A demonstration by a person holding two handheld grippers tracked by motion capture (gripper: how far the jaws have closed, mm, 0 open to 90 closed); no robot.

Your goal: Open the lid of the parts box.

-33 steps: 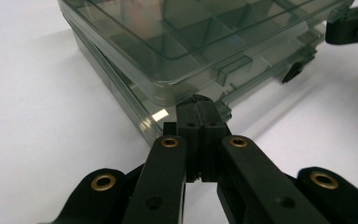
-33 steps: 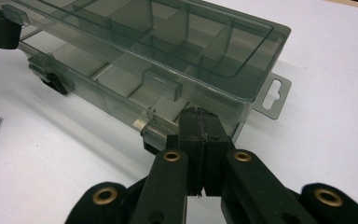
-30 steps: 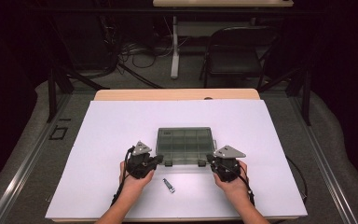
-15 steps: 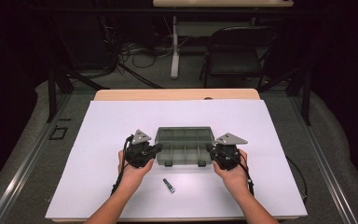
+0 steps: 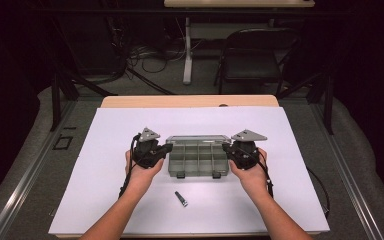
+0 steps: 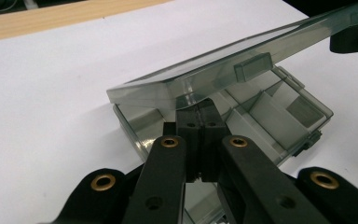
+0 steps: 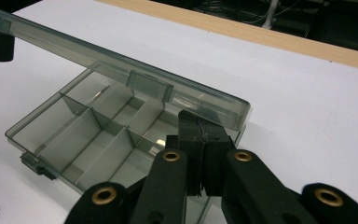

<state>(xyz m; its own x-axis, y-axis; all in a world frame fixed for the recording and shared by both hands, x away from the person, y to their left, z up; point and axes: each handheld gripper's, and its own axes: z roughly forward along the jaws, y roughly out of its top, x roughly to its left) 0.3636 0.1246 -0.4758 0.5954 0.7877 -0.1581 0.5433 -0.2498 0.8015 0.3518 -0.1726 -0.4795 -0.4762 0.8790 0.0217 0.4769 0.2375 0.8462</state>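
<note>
A person's two hands, each working a pair of black tongs, lift the hinged lid (image 6: 242,65) of a smoke-grey, see-through plastic compartment box (image 5: 198,156) that sits near the middle of a white-covered counter (image 5: 105,150). The left tongs (image 5: 166,148) meet the lid's left end and the right tongs (image 5: 228,149) its right end. In the left gripper view the left tongs (image 6: 199,112) are pressed together, their tips tucked under the lid's corner edge; in the right gripper view the right tongs (image 7: 200,125) are likewise pressed together beneath the opposite corner. Neither pair pinches anything; both appear to prop the lid from below.

The step in hand looks like opening the box: the lid stands tilted, part-way up, its front edge clear of the tray (image 7: 74,135) while its back edge stays at the hinge. The next move probably calls for both ends to rise evenly and swing back, so that the thin lid does not twist or slip off the tips.

The tray is rigid and glossy, rectangular, split by thin straight walls into empty compartments, with two small latch tabs on its front rim. A small dark cylindrical object with a metallic end (image 5: 181,198) lies on the counter, apart from the box, between the forearms.
</note>
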